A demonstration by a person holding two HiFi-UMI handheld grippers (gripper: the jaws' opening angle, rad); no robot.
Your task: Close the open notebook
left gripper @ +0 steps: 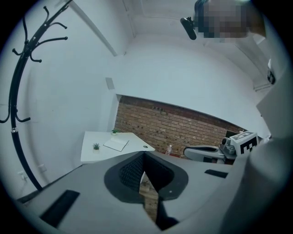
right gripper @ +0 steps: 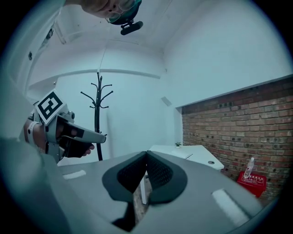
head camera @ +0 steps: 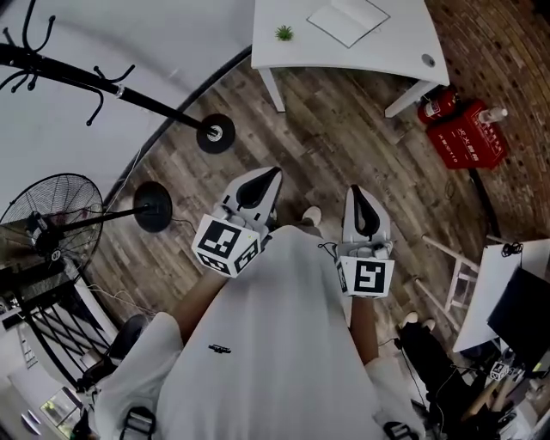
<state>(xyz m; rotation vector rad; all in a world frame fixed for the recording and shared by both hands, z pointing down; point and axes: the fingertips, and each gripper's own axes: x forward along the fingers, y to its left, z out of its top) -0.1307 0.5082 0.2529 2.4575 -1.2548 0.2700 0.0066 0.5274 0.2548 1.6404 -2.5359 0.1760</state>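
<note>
An open white notebook [head camera: 348, 19] lies on a white table [head camera: 404, 47] at the top of the head view, well away from me. It also shows small in the left gripper view as the notebook [left gripper: 116, 144] on the table [left gripper: 91, 155]. My left gripper [head camera: 264, 176] and right gripper [head camera: 356, 194] are held side by side at waist height over the wooden floor, both shut with nothing between the jaws. In the left gripper view the left gripper [left gripper: 144, 157] points toward the table; the right gripper [right gripper: 146, 156] faces it too.
A small potted plant [head camera: 284, 33] stands on the table's left part. A black coat rack [head camera: 103, 82] and a standing fan [head camera: 60, 215] are at the left. A red box [head camera: 468, 133] and fire extinguisher [head camera: 436, 105] sit by the brick wall at the right. Folded furniture and cables lie at lower right.
</note>
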